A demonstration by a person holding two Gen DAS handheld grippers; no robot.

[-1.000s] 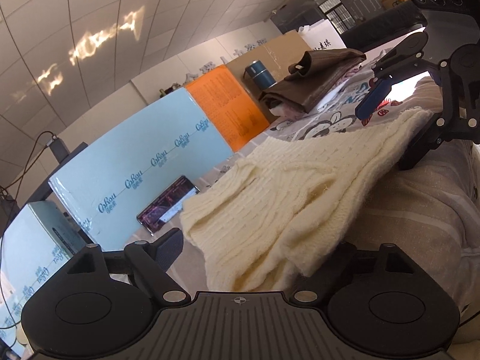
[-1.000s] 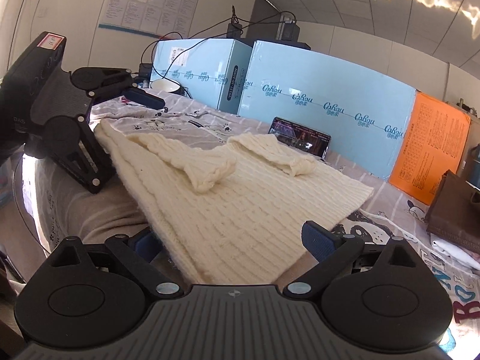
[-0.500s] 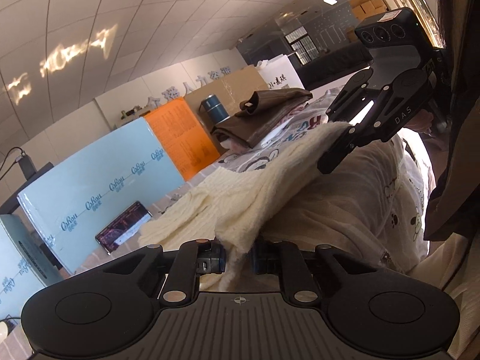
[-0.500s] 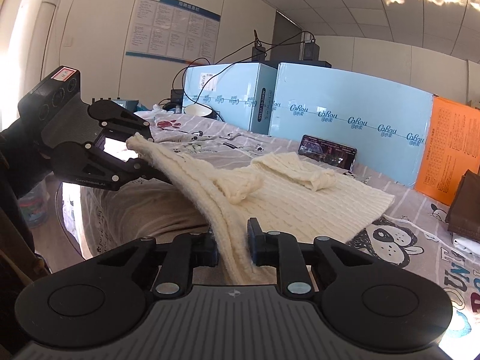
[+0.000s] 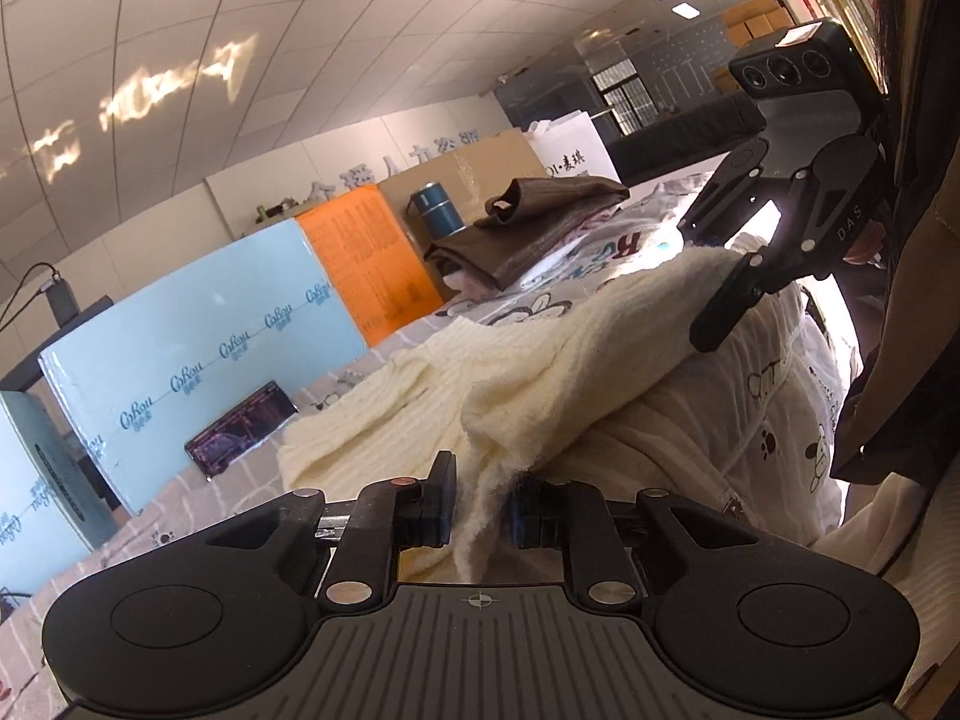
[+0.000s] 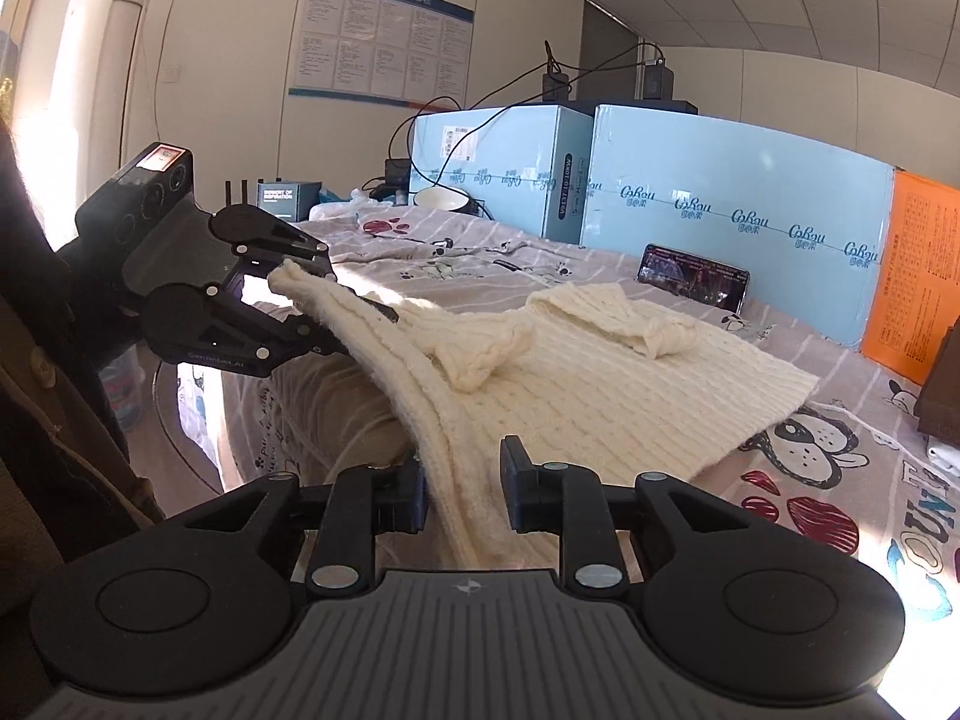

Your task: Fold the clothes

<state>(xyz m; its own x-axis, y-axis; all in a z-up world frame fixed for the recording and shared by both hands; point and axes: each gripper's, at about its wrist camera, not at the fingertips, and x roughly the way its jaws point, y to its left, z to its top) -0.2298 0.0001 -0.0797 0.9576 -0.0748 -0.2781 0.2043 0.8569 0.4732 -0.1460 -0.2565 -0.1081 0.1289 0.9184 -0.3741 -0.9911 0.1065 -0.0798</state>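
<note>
A cream knitted sweater [image 6: 600, 384] lies on the printed bed sheet [image 6: 456, 252], both sleeves folded onto its body. My left gripper [image 5: 480, 510] is shut on one corner of its near hem, raised above the bed edge. My right gripper [image 6: 462, 492] is shut on the other hem corner. The hem stretches between them, lifted off the bed. In the right wrist view the left gripper [image 6: 336, 300] shows at left holding the corner. In the left wrist view the right gripper [image 5: 720, 294] shows at right clamping the sweater [image 5: 540, 372].
Light blue boxes [image 6: 720, 222] and an orange board [image 6: 918, 276] line the bed's far side, with a phone [image 6: 693, 282] propped against them. A folded brown garment [image 5: 528, 228] and a blue flask [image 5: 435, 210] sit further along. The person stands at the near bed edge.
Both grippers went from open around the hem to shut on it, then lifted the near edge of the sweater up off the bed.
</note>
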